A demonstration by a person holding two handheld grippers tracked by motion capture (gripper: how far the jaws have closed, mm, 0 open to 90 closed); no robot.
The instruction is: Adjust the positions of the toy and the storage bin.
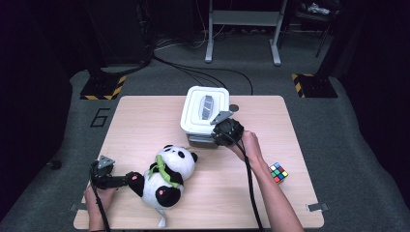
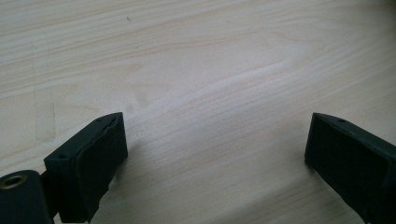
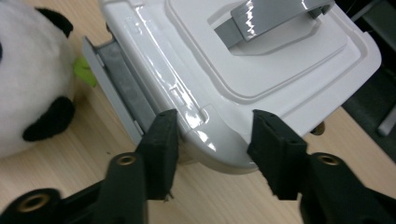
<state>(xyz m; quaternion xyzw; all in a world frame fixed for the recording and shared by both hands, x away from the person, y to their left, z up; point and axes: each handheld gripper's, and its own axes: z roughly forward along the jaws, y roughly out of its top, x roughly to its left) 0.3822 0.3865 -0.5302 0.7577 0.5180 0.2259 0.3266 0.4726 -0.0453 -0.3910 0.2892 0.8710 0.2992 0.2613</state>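
A white lidded box (image 1: 205, 108) with a grey handle stands at the table's far middle. Its near corner (image 3: 219, 144) lies between the jaws of my right gripper (image 3: 215, 144), which stand apart on either side of it; I see no firm press on it. In the high view my right gripper (image 1: 218, 135) sits at the box's front right corner. A grey latch flap (image 3: 116, 84) hangs out from the box's side. The plush panda (image 1: 167, 176) lies on its back near the front. My left gripper (image 1: 126, 179) rests beside the panda's paw, open over bare wood (image 2: 215, 154).
A colour cube (image 1: 278, 172) lies by the right forearm near the table's right edge. The wooden table (image 1: 145, 121) has free room on its left half. Beyond it, a grey floor carries cables, stand feet and striped floor plates.
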